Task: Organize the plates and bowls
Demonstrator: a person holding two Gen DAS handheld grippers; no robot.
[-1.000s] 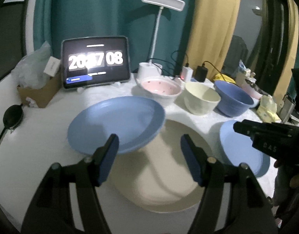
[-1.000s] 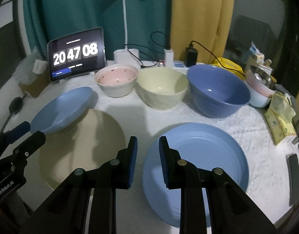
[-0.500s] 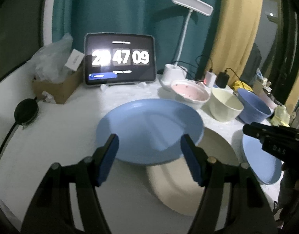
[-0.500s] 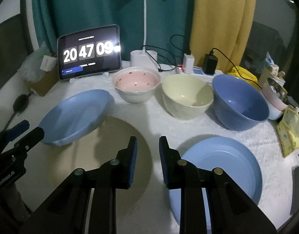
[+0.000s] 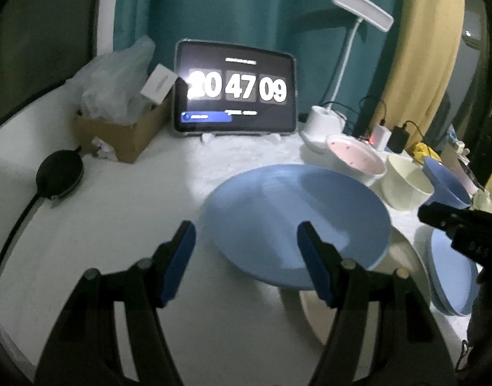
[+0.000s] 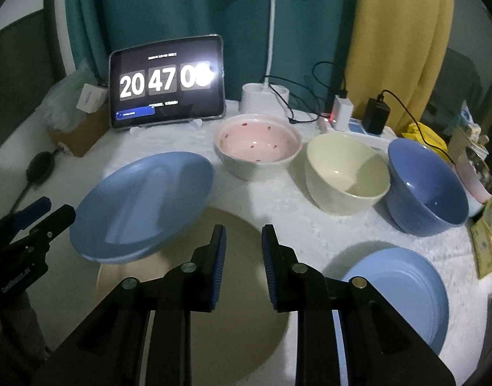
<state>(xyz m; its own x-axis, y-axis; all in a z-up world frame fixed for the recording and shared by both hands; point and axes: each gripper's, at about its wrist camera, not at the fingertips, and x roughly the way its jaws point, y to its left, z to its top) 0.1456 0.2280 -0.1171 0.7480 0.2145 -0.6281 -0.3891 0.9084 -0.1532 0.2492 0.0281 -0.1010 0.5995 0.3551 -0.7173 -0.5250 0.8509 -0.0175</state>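
Over on the left of the right wrist view, a smooth, matte tilted blue plate [image 6: 143,206] sits slanted, its near rim overlapping the edge of a big round beige plate [image 6: 213,289] that lies flat on the white, slightly fuzzy tablecloth [image 6: 278,206]. Can't tell if the two rims actually touch. Lower right there's a flat blue plate [image 6: 397,292], same soft finish, well apart from the others.

Behind the plates, across the middle of the frame, three deep round bowls stand in a row: a glossy pink bowl [image 6: 258,148] with little dark red specks, a cream bowl [image 6: 345,177], and a blue bowl [image 6: 425,186].

Left gripper [image 5: 246,257]: black arms with blue ribbed pads, fingers wide apart. The slanted plate shows between and beyond them, and its rim runs behind the pad on the right, but neither pad presses on it. Right gripper [image 6: 244,267]: fingers nearly together with a narrow gap, nothing in it, above the beige one.

A glowing tablet [image 6: 165,83] with a clock face stands at the back.
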